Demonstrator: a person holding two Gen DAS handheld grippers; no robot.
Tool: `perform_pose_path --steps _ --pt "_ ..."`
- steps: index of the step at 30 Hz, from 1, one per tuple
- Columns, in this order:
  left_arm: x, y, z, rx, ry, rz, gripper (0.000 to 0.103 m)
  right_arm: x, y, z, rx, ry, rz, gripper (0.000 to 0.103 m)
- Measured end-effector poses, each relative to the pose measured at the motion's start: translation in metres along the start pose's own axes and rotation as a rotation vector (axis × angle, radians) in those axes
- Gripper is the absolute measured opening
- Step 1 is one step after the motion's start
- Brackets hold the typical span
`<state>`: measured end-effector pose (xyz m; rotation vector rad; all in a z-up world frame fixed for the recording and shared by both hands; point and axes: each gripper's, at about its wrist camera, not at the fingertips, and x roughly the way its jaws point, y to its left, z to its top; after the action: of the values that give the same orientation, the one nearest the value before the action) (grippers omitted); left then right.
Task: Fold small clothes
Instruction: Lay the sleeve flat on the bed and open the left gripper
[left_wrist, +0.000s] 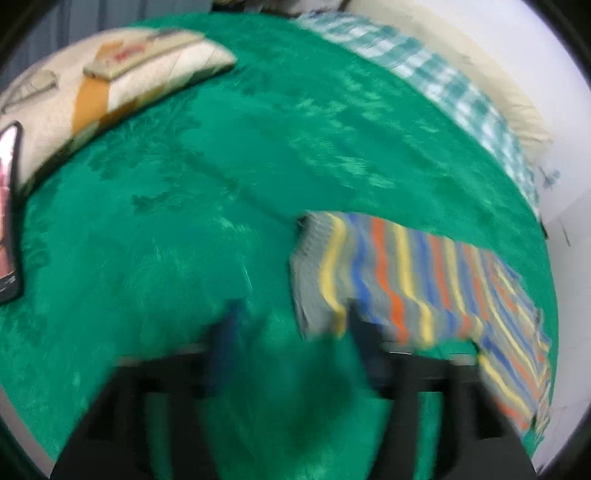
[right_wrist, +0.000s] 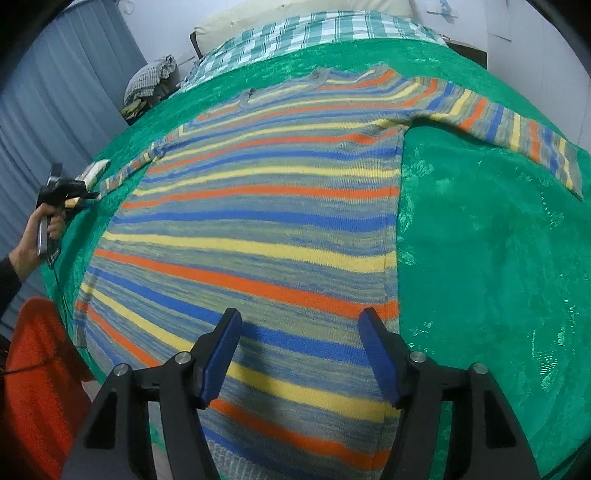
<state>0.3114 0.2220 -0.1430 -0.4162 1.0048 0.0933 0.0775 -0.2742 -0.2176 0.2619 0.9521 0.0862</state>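
A striped knit sweater (right_wrist: 266, 221) in blue, orange, yellow and grey lies spread flat on a green bedspread (right_wrist: 480, 258), sleeves out to both sides. My right gripper (right_wrist: 299, 325) is open and empty, fingers hovering over the sweater's hem near its right side seam. In the right wrist view the left gripper (right_wrist: 92, 184) sits at the far left by the sleeve cuff, held in a hand. The left wrist view is blurred: the left gripper (left_wrist: 291, 325) is open, its right finger by the end of the striped sleeve (left_wrist: 406, 280).
A cream patterned pillow (left_wrist: 110, 81) lies at the bed's far left and a dark flat object (left_wrist: 9, 214) at the left edge. A green checked blanket (right_wrist: 314, 33) lies beyond the bedspread. An orange cloth (right_wrist: 37, 369) hangs at the lower left. Grey curtains (right_wrist: 55, 92) stand behind.
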Motion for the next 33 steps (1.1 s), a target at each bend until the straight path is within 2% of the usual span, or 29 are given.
perform_pose_path --steps 1,5,6,8,9,10,11,12,14,19,25,30,33 --pt "-0.008 -0.009 -0.011 0.042 -0.020 -0.026 0.089 -0.007 0.000 0.001 0.004 -0.027 0.004 0.066" --pt "-0.017 -0.065 -0.062 0.343 -0.010 -0.146 0.093 -0.036 -0.009 0.007 0.011 -0.162 -0.091 0.071" --pt "-0.010 -0.081 -0.074 0.438 -0.007 -0.147 0.094 -0.041 -0.015 0.008 0.029 -0.192 -0.125 0.074" --pt "0.007 -0.099 -0.086 0.525 -0.008 -0.102 0.094 -0.048 -0.032 0.009 0.085 -0.226 -0.203 0.077" --pt "0.020 -0.104 -0.088 0.544 -0.001 -0.080 0.098 -0.048 -0.040 0.008 0.114 -0.228 -0.243 0.077" --pt "0.033 -0.106 -0.088 0.557 0.019 -0.053 0.103 -0.048 -0.048 0.007 0.144 -0.227 -0.275 0.077" --pt "0.049 -0.106 -0.090 0.571 0.046 -0.009 0.103 -0.048 -0.053 0.006 0.165 -0.224 -0.292 0.077" --pt "0.056 -0.104 -0.091 0.579 0.036 0.002 0.103 -0.048 -0.059 0.004 0.189 -0.217 -0.309 0.077" --pt "0.052 -0.101 -0.093 0.571 -0.050 -0.006 0.103 -0.043 -0.066 0.001 0.215 -0.189 -0.334 0.077" --pt "0.050 -0.096 -0.097 0.575 -0.078 -0.015 0.103 -0.018 -0.080 -0.010 0.272 -0.064 -0.343 0.080" --pt "0.049 -0.098 -0.099 0.576 -0.078 -0.014 0.103 -0.006 -0.074 -0.014 0.218 -0.055 -0.360 0.096" --pt "0.049 -0.099 -0.099 0.575 -0.077 -0.015 0.103 -0.002 -0.071 -0.019 0.207 -0.064 -0.361 0.103" --pt "0.049 -0.099 -0.099 0.574 -0.076 -0.016 0.103 0.000 -0.069 -0.018 0.189 -0.068 -0.374 0.103"
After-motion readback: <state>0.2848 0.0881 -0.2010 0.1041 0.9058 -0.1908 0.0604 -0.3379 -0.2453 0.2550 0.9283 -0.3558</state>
